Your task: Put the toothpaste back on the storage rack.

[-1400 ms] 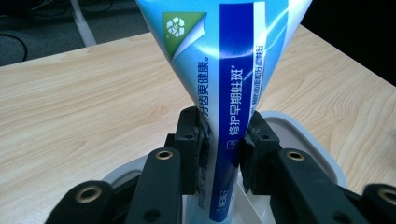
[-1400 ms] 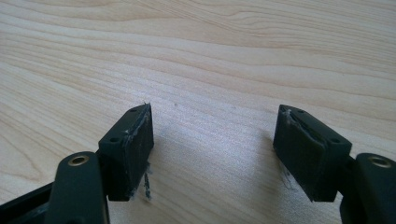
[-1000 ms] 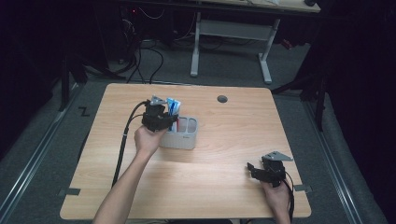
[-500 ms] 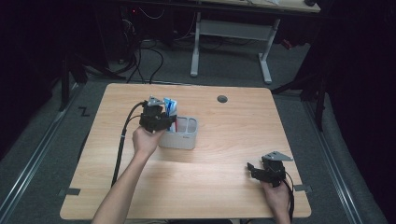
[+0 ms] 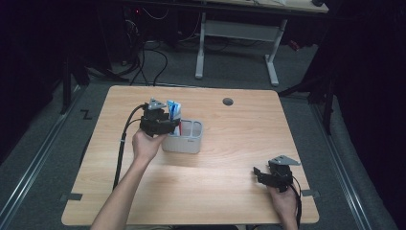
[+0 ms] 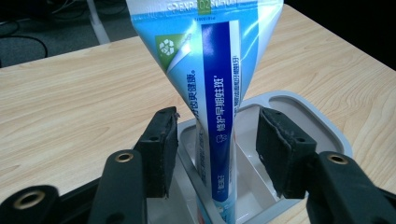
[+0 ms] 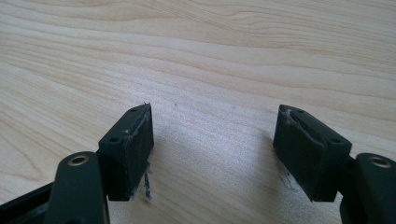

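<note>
A blue and white toothpaste tube [image 6: 219, 93] stands upright, crimped end up, in the left compartment of a pale grey holder [image 6: 327, 126]. My left gripper [image 6: 217, 149] is open, one jaw on each side of the tube with a gap on both sides. In the high view the left gripper [image 5: 173, 125] sits at the holder's [image 5: 184, 142] left end, beside the tube [image 5: 173, 109]. My right gripper [image 5: 258, 173] rests low over the table's front right, open, with only bare wood between the jaws of the right gripper [image 7: 215, 144].
The wooden table [image 5: 230, 201] has a round cable hole [image 5: 228, 101] near its far edge. The holder's right compartment [image 5: 195, 128] looks empty. A black cable [image 5: 122, 143] trails from the left gripper toward the front. Desk legs [image 5: 201, 52] stand on the floor behind.
The left gripper has shifted slightly left and toward the person beside the holder. The tube stays standing in the holder. The right gripper has not moved.
</note>
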Action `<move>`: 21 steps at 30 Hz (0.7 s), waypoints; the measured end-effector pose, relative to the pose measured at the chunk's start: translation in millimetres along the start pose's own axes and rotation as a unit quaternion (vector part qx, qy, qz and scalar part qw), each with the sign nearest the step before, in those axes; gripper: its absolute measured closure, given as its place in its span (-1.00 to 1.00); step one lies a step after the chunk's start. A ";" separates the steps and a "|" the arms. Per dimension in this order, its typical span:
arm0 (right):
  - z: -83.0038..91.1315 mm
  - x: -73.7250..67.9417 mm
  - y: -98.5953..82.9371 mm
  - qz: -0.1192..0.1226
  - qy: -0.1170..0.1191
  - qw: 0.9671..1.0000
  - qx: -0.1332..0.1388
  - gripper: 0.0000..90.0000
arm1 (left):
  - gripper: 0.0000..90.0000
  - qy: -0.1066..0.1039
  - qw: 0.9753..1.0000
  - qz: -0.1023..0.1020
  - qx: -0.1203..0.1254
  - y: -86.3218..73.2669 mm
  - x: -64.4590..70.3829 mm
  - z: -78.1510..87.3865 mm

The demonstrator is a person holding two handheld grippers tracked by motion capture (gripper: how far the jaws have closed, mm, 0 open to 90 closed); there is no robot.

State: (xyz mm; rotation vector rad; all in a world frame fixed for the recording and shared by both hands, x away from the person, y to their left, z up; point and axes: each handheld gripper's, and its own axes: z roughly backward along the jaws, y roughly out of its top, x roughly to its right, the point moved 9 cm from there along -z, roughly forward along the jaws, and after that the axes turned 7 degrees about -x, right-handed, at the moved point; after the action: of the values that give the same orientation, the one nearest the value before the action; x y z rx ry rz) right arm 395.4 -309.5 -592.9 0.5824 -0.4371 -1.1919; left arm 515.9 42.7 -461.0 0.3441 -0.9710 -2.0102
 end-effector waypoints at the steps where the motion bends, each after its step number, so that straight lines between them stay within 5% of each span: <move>1: 0.0 0.2 0.0 0.000 -0.001 1.000 0.000 -0.36 | 0.06 0.002 1.000 -0.002 0.000 -0.1 -0.2 1.3; 21: 0.0 0.1 0.0 0.000 -0.001 1.000 0.000 -0.36 | -0.03 0.016 0.999 0.009 0.032 -6.4 -14.8 26.9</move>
State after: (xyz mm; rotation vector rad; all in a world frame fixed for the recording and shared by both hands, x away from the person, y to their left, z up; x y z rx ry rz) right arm 395.5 -309.7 -592.9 0.5818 -0.4384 -1.1914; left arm 506.2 70.3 -449.6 0.3996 -1.0159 -1.9548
